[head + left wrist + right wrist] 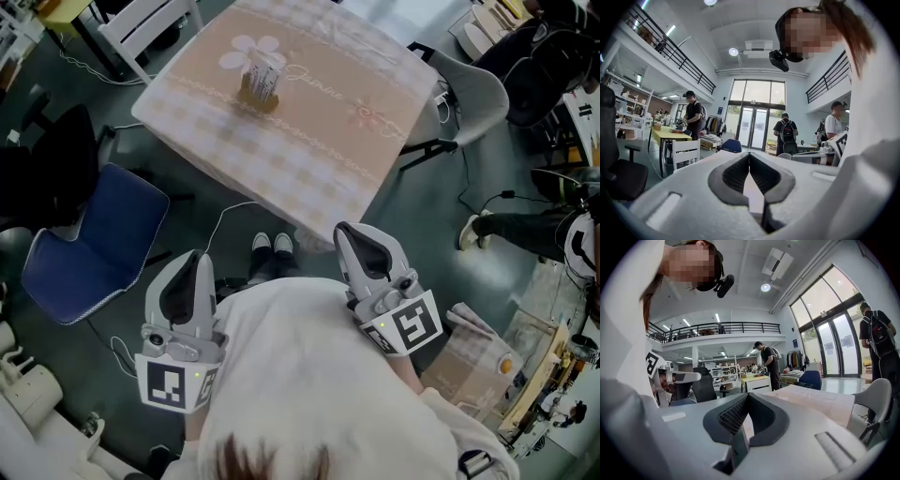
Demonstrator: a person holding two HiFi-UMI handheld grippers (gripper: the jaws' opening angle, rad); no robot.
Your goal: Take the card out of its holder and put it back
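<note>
A card holder with white cards standing in it sits on the far left part of a table covered with a pink checked cloth. I hold both grippers close to my body, short of the table's near corner and well away from the holder. The left gripper is shut with nothing between its jaws, as the left gripper view confirms. The right gripper is also shut and empty, tips meeting in the right gripper view. The holder does not show in either gripper view.
A blue padded chair stands at the table's left, a white chair at the far left, a grey chair at the right. Cables run across the floor. A person's legs are at the right, other people stand farther off.
</note>
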